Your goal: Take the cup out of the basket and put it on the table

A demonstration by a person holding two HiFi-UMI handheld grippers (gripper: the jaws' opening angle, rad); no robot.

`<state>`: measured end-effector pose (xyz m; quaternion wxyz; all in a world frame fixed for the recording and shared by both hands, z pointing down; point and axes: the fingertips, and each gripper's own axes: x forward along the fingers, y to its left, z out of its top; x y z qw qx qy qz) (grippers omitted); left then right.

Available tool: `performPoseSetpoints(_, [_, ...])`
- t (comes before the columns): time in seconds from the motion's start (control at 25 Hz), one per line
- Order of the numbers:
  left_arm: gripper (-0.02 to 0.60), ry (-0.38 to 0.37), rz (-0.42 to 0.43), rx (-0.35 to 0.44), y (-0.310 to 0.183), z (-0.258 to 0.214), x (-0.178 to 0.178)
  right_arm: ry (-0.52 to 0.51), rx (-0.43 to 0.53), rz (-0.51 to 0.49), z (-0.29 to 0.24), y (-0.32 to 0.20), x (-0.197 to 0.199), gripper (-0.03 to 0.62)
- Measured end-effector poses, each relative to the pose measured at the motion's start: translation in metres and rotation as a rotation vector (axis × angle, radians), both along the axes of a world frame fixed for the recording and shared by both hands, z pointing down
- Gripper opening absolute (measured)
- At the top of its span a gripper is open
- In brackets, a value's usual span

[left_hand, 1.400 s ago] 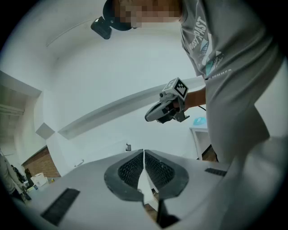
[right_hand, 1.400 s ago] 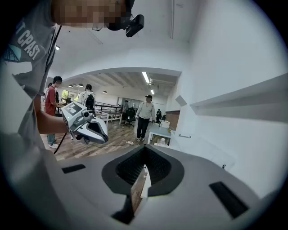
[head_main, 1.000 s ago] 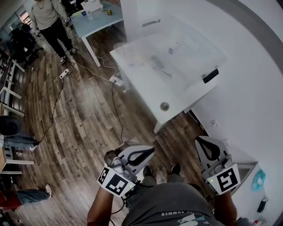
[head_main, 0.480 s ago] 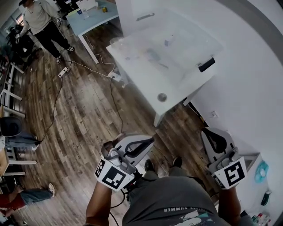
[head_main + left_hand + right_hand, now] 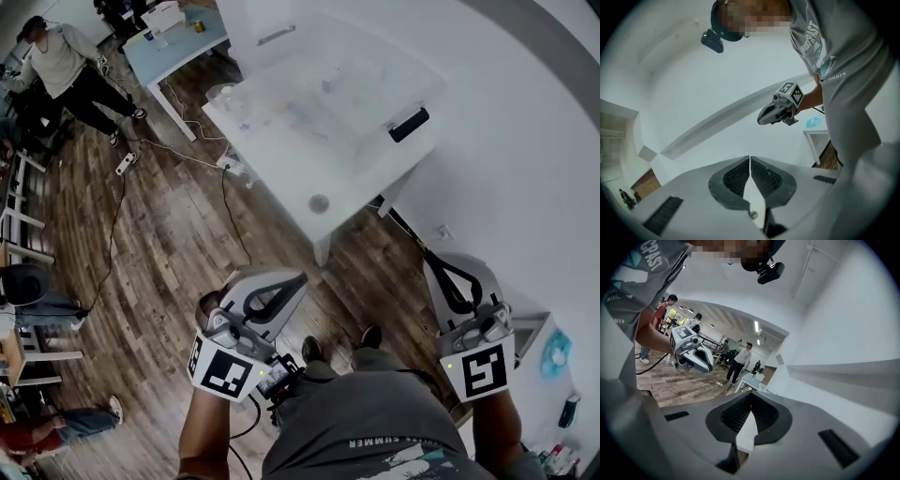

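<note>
Basket (image 5: 328,89), perhaps, on glare-washed table (image 5: 314,178) across floor (image 5: 169,244)

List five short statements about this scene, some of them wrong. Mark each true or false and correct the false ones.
1. The left gripper is shut and empty. True.
2. The right gripper grips a cup. False: its jaws are together with nothing between them.
3. The white table stands ahead, touched by neither gripper. True.
4. The floor is carpeted. False: it is wood planks.
5. A black object lies near the table's right edge. True.
</note>
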<state>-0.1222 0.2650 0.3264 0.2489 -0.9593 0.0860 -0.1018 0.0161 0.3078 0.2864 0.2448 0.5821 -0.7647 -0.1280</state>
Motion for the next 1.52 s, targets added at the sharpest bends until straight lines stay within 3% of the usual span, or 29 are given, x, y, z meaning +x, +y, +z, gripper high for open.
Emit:
performPoseSetpoints(0.36, [0.015, -0.049, -0.047, 0.101, -0.002, -0.016, 0.089, 0.057, 0.027, -0.058, -0.009, -0.008, 0.082, 0.011])
performPoseSetpoints(0.64, [0.015, -0.100, -0.058, 0.168, 0.001, -0.025, 0.127, 0.065, 0.051, -0.097, -0.012, -0.014, 0.110, 0.011])
performPoseSetpoints(0.88, [0.015, -0.123, -0.039, 0.200, -0.026, -0.027, 0.126, 0.054, 0.044, -0.075, -0.009, -0.041, 0.109, 0.012])
performPoseSetpoints(1.32, [0.015, -0.057, 0.027, 0.217, -0.090, -0.033, 0.091, 0.058, 0.053, 0.023, -0.014, -0.092, 0.078, 0.012])
performPoseSetpoints(1.52, [0.015, -0.035, 0.043, 0.185, -0.116, -0.022, 0.081, 0.064, 0.037, 0.039, -0.009, -0.113, 0.063, 0.012])
